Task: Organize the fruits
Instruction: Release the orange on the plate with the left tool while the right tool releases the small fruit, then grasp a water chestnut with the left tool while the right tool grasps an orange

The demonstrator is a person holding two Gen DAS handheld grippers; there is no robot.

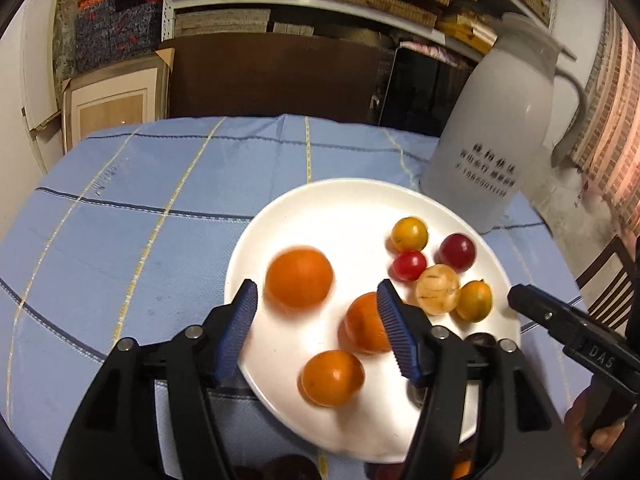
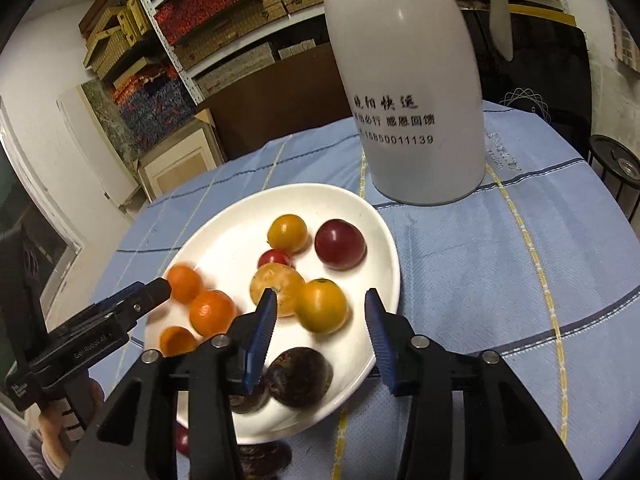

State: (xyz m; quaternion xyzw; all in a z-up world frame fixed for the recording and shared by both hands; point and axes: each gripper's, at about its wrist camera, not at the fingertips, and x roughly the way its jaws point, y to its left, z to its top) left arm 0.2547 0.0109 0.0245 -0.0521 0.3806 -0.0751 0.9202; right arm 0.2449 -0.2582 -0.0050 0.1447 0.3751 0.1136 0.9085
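Note:
A white plate (image 1: pixel 344 208) on the blue checked cloth holds several fruits. Three orange fruits (image 1: pixel 299 278) lie on its left half; the far one looks blurred. Yellow, red and dark red small fruits (image 1: pixel 409 234) cluster at its right. My left gripper (image 1: pixel 318 300) is open and empty above the plate's near left part. My right gripper (image 2: pixel 320 308) is open and empty over the plate's (image 2: pixel 384 240) near right edge, with a yellow fruit (image 2: pixel 320 306) between its tips and a dark brown fruit (image 2: pixel 299 376) below.
A tall white thermos jug (image 1: pixel 496 128) stands right behind the plate; in the right wrist view the jug (image 2: pixel 404 80) is very close. Dark fruits (image 2: pixel 260 460) lie on the cloth in front of the plate. Shelves and boxes stand behind the table.

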